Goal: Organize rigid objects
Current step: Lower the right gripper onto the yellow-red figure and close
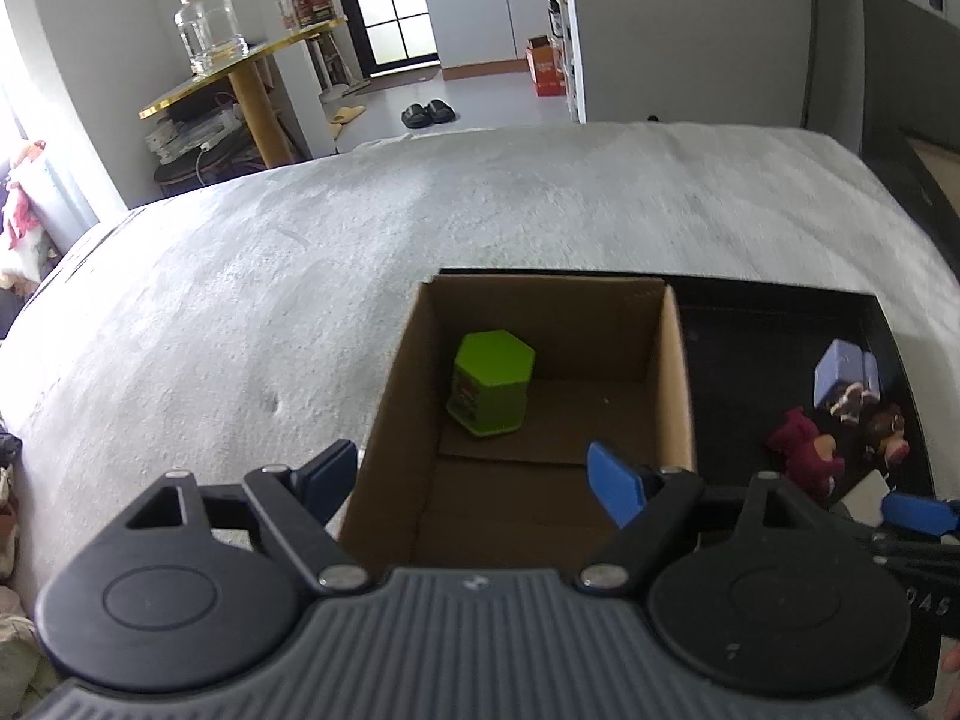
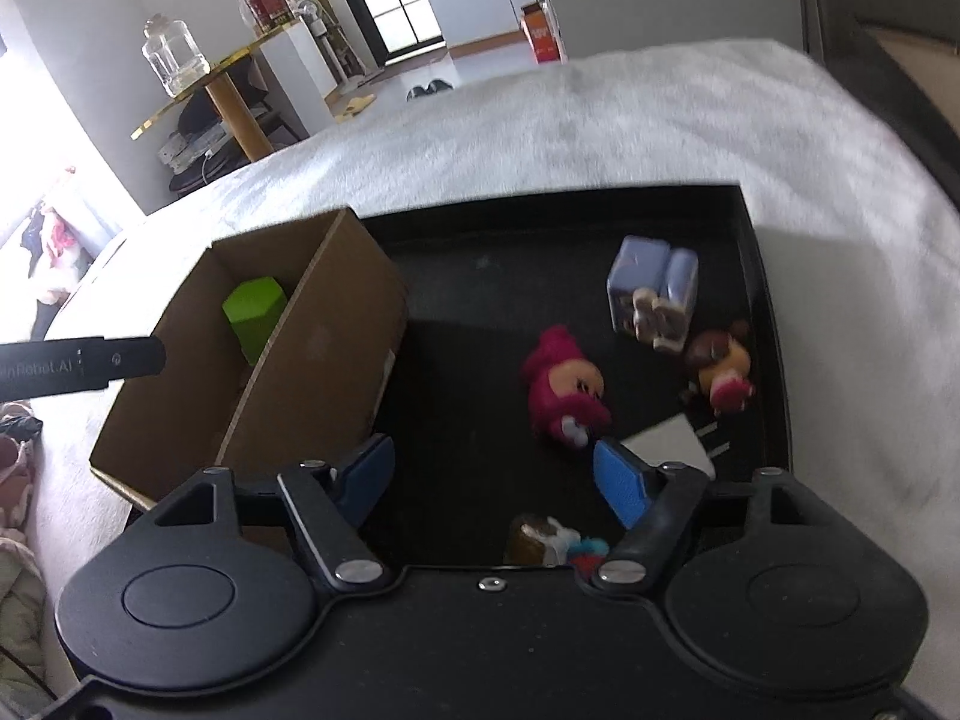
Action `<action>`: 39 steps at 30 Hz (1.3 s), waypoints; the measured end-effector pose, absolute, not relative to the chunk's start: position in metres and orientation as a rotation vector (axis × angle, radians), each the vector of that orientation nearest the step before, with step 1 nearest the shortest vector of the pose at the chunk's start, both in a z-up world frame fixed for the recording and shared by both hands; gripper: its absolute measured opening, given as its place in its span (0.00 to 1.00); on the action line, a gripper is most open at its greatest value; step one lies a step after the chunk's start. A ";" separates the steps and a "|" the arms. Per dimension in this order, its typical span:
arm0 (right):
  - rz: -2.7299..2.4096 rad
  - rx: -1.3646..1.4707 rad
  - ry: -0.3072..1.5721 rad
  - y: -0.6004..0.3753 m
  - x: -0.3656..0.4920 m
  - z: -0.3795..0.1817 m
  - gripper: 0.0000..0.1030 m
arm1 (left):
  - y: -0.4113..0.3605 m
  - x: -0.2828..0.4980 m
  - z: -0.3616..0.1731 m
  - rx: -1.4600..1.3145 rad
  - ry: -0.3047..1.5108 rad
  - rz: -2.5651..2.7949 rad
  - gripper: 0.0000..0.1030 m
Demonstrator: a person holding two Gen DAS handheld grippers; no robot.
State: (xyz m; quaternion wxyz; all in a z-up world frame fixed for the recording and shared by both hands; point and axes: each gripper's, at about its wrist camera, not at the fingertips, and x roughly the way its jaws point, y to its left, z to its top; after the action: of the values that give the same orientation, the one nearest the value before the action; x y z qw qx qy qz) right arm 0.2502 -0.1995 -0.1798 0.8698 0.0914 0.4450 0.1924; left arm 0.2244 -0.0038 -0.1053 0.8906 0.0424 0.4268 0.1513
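One item, a green hexagonal tin [image 1: 492,383], stands inside the cardboard box [image 1: 677,372]; the remaining pieces lie loose on the black tray [image 2: 757,276]: a red figurine [image 2: 564,384], a brown figurine [image 2: 720,367], a lilac block [image 2: 651,285] and, apparently, another small toy [image 2: 549,540] close under the camera. The task is thus barely begun. The left gripper [image 1: 474,477] hovers over the box with fingers apart and empty, the tin at 12 o'clock. The right gripper [image 2: 495,474], fingers likewise apart and empty, has the red figurine just beyond its fingertips at 1 o'clock.
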 end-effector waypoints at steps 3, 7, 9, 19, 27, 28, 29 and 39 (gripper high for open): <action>0.426 0.208 0.970 -0.203 0.248 -0.192 0.65 | -0.016 0.228 -0.107 0.109 0.898 0.297 0.81; 0.437 0.214 1.007 -0.206 0.244 -0.204 0.64 | -0.030 0.228 -0.110 0.134 0.911 0.289 0.81; 0.426 0.214 1.025 -0.207 0.244 -0.206 0.63 | -0.037 0.229 -0.116 0.154 0.930 0.285 0.81; 0.381 0.162 1.046 -0.208 0.242 -0.224 0.52 | -0.052 0.233 -0.129 0.217 0.981 0.281 0.81; 0.415 0.179 1.019 -0.210 0.241 -0.215 0.29 | -0.047 0.230 -0.128 0.195 0.994 0.277 0.81; 0.418 0.175 1.010 -0.207 0.242 -0.213 0.29 | -0.047 0.230 -0.128 0.193 0.995 0.274 0.81; 0.420 0.174 1.002 -0.207 0.242 -0.211 0.29 | -0.047 0.230 -0.127 0.200 0.992 0.275 0.81; 0.405 0.215 0.970 -0.207 0.246 -0.186 0.29 | -0.038 0.222 -0.123 0.202 0.981 0.247 0.81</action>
State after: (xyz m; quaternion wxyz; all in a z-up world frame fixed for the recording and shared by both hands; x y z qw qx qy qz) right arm 0.2464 -0.2074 -0.1862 0.8595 0.1024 0.4621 0.1931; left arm 0.2224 -0.0378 -0.1229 0.8700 0.0968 0.4688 0.1179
